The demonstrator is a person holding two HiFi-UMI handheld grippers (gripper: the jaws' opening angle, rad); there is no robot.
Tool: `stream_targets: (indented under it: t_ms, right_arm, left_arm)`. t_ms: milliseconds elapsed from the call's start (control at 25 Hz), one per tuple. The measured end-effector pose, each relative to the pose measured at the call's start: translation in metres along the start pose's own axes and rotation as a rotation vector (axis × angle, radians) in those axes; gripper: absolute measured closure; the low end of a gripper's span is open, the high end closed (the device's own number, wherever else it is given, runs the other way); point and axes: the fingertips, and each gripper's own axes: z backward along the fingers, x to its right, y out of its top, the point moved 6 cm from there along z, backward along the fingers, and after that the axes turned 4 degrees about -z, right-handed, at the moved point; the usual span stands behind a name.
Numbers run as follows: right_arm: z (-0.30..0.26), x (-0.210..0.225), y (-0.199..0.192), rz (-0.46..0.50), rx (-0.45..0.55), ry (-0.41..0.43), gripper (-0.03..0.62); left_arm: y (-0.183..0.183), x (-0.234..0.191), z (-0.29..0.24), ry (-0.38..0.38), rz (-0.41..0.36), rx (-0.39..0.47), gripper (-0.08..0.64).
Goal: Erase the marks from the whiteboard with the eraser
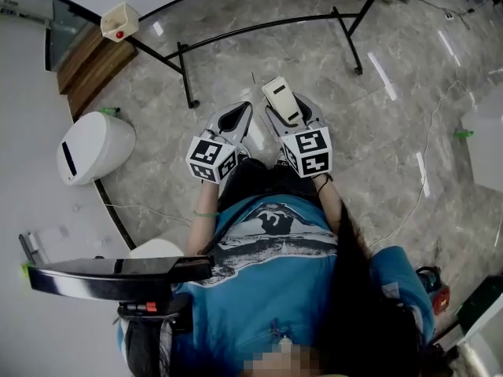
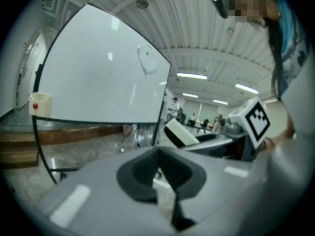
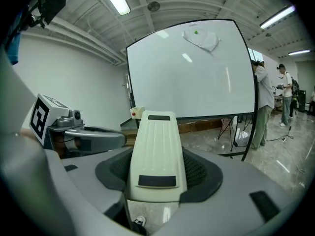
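Head view: the person holds both grippers out in front over a marbled floor [image 1: 409, 116]. The right gripper [image 1: 292, 113] pinches the cream eraser [image 1: 280, 99], which sticks out past its jaws. The left gripper [image 1: 234, 121] is just beside it.

Left gripper view: the jaws are pressed together with only a thin slit between them, and nothing is in the hollow of the dark pads. The whiteboard [image 2: 98, 77] stands ahead and apart from both tools. It has a faint grey smudge [image 2: 146, 60] near its top and a small box with a red dot [image 2: 39, 103] at its lower corner.

Right gripper view: the jaws clamp the eraser's sides, with its ribbed back facing the camera. Only this view shows a green speck in the smudge, and two people [image 3: 261, 100] standing by the board's right edge.
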Motion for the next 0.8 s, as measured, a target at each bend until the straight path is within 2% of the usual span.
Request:
stream_targets:
  t_ms: [320,560,800]
  right_arm:
    - [-0.009,-0.024,-0.011,-0.027,-0.034,0.019,0.328]
    - [-0.018,-0.079,-0.024,-0.084,-0.082,0.059,0.328]
    - [-0.020,-0.141,-0.043,-0.095,-0.104,0.054,0.328]
  left_arm:
    - [-0.019,-0.005,0.039,0.033,0.011,-0.029,0.557]
    - [-0.037,-0.029,0.092,0.063,0.055,-0.031,0.557]
    - [-0.056,-0.046,0.141,0.035,0.067,-0.025,0.557]
